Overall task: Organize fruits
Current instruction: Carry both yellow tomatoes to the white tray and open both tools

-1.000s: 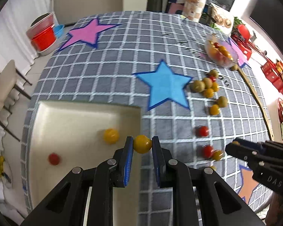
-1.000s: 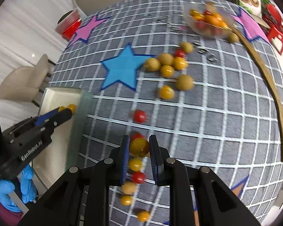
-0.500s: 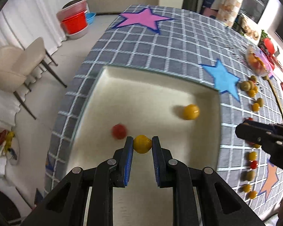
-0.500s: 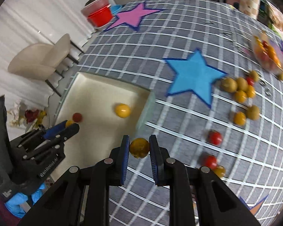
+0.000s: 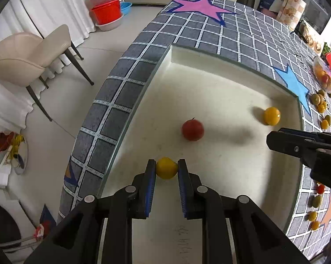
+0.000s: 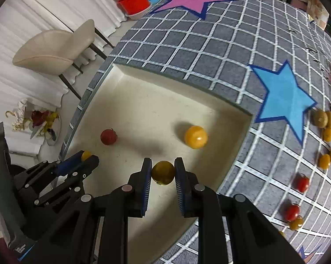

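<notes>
The left gripper (image 5: 166, 169) and right gripper (image 6: 163, 169) are black plastic. Their fingers (image 5: 149, 184) have blue ridged pads inside. Round silver screws (image 5: 130, 189) sit behind the fingers.

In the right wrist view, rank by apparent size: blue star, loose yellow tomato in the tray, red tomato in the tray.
1. blue star
2. loose yellow tomato
3. red tomato
The yellow one lies nearer the camera, so its true size against the red one stays unsure.

Domestic interior, probably a dining area: a table (image 5: 242, 37) under a checked cloth with felt stars, a beige chair (image 5: 29, 55) on tiled floor, white curtains (image 6: 44, 6), stacked plastic basins (image 5: 106, 6) beside them.
</notes>
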Tool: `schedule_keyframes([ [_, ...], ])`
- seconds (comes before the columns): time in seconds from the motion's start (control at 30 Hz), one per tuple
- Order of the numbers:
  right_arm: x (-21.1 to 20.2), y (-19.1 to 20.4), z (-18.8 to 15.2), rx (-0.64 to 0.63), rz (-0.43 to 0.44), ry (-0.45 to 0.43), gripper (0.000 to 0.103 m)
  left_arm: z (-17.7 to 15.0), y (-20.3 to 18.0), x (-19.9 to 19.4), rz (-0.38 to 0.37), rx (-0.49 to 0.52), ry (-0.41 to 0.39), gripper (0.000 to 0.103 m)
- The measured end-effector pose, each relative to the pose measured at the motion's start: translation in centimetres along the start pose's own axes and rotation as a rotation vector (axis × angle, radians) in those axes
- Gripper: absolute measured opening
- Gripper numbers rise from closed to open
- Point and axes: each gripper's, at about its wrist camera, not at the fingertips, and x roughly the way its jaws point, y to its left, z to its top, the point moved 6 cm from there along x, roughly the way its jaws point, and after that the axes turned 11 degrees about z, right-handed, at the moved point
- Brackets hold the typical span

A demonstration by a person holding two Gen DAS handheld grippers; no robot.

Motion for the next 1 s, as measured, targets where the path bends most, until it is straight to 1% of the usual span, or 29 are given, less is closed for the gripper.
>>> schedule_keyframes([
  [0.2,1.7,0.1,0.0,-0.01,-0.015,0.027,0.023,-0.4,0.0,0.6,0.011,0.015,0.008,0.022],
  [0.3,2.3,0.0,-0.2,-0.007,-0.023,0.037,0.023,-0.3,-0.2,0.7,0.021,0.022,-0.003,0.022],
  [0.6,3.1,0.2,-0.3,-0.004,-0.027,0.03,0.023,-0.2,-0.4,0.7,0.03,0.035,-0.007,0.023],
  [0.63,3.0,0.1,-0.3,-0.001,-0.024,0.031,0.025,-0.3,-0.4,0.6,0.033,0.04,-0.009,0.023],
  [0.67,3.0,0.1,-0.3,0.002,-0.016,0.032,0.028,-0.3,-0.4,0.6,0.035,0.042,-0.01,0.023],
  [0.7,3.0,0.2,-0.3,0.003,-0.007,0.033,0.032,-0.3,-0.4,0.5,0.042,0.046,-0.011,0.032],
  [0.73,3.0,0.3,-0.2,0.001,-0.004,0.032,0.045,-0.3,-0.3,0.5,0.05,0.048,-0.012,0.045],
  [0.77,2.8,0.3,-0.2,-0.002,-0.008,0.03,0.064,-0.3,-0.2,0.4,0.055,0.043,-0.017,0.079],
  [0.83,2.5,0.3,0.0,-0.004,-0.011,0.017,0.078,-0.3,-0.2,-0.2,0.038,0.03,-0.042,0.081],
  [0.9,2.0,0.3,0.0,0.008,0.007,0.001,0.079,-0.5,-0.3,-0.3,0.064,0.051,-0.043,0.081],
  [0.93,1.6,0.2,0.1,0.015,0.013,-0.007,0.08,-0.6,-0.4,-0.3,0.07,0.059,-0.037,0.081],
  [1.0,0.8,0.0,0.2,0.03,0.023,-0.028,0.081,-0.8,-0.7,-0.4,0.069,0.073,-0.025,0.081],
])
